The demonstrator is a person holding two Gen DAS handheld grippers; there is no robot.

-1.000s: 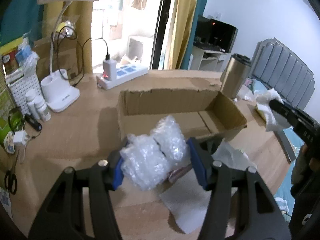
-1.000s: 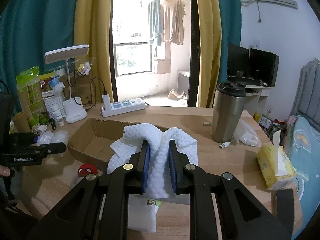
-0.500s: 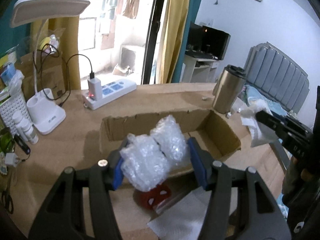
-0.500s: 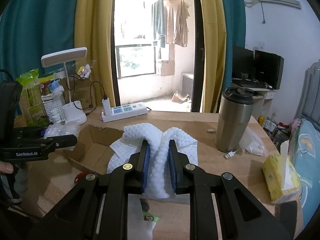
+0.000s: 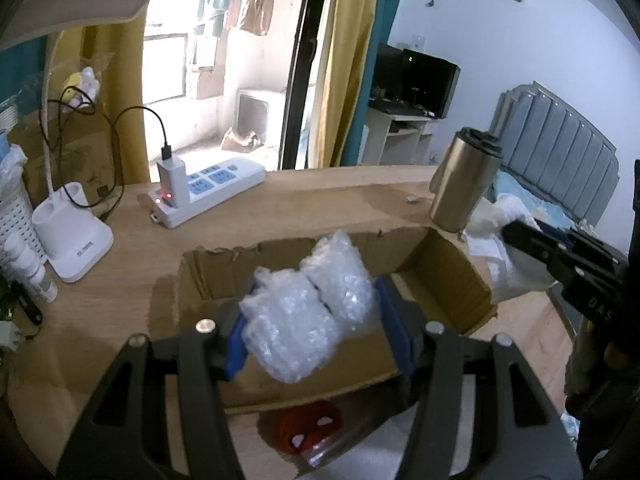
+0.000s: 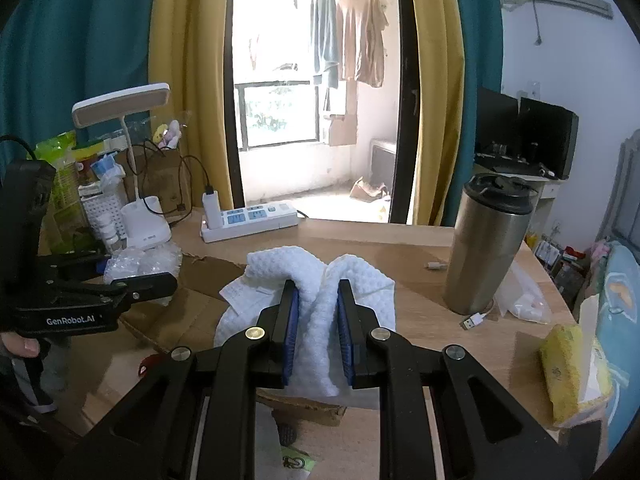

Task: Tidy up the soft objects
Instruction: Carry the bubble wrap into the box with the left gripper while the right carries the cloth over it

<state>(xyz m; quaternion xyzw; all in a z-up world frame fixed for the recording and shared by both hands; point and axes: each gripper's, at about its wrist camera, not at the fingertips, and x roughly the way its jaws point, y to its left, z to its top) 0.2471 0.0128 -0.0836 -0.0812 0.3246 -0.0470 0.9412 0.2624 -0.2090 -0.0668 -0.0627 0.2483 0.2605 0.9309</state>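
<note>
We see our left gripper (image 5: 312, 320) clenched on a wad of bubble wrap (image 5: 308, 304) above the open cardboard box (image 5: 440, 264). At three o'clock, our right gripper (image 6: 318, 332) grips a white towel (image 6: 320, 276) over the box's edge.

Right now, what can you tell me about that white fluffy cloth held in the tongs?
The white cloth is a soft waffle-textured towel, bunched into two humps. The right tongs are shut on its middle, their blue pads pressing into the folds, so its loose ends droop around them. A white label shows at its left edge. It hangs above the open cardboard box on the wooden table.
</note>
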